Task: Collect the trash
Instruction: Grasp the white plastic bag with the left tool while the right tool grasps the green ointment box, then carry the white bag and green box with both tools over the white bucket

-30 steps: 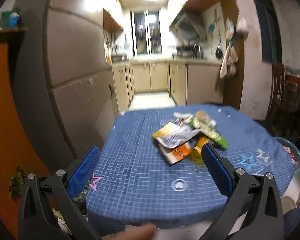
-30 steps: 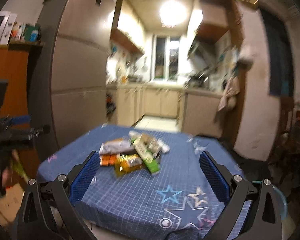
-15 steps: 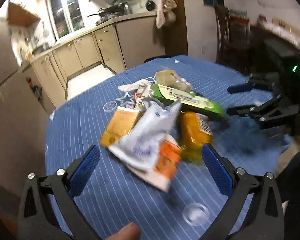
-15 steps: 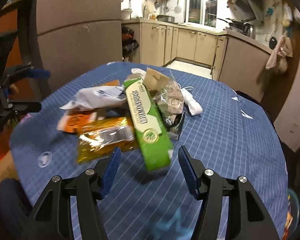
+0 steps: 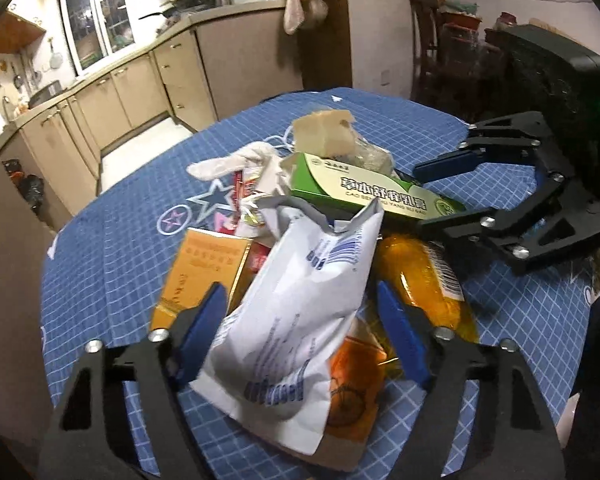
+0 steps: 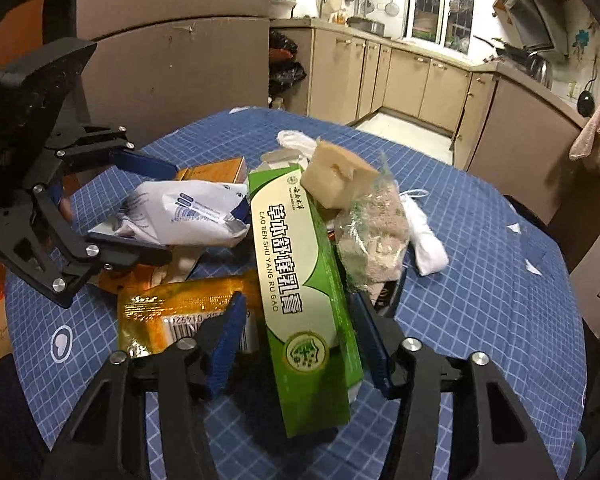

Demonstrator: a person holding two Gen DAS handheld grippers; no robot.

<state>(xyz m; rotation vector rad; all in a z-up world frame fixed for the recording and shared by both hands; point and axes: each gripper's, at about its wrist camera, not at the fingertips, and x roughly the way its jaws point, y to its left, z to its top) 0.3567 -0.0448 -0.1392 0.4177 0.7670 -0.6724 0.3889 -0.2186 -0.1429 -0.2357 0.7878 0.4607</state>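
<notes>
A heap of trash lies on the blue checked tablecloth [image 5: 120, 240]. My left gripper [image 5: 300, 324] straddles a white pouch [image 5: 300, 300] on top of the heap. Its jaws are closing and the blue pads still stand a little off the pouch. My right gripper [image 6: 298, 340] straddles the near end of a long green box [image 6: 300, 280]. Its jaws are closing too, with a gap at the left pad. Each gripper shows in the other's view: the right gripper [image 5: 460, 192] and the left gripper [image 6: 112, 204].
The heap also holds an orange box [image 5: 204, 268], a gold wrapper [image 6: 180, 308], a tan block [image 6: 336, 176], a clear bag of crumbs [image 6: 372, 236] and a white cloth [image 6: 424, 240]. Kitchen cabinets [image 6: 420, 80] stand beyond the table, a dark chair [image 5: 432, 40] beside it.
Both grippers have dropped and pushed in from the table's edge to the heap. Their jaws have narrowed, the left around the white pouch, the right around the green box.
</notes>
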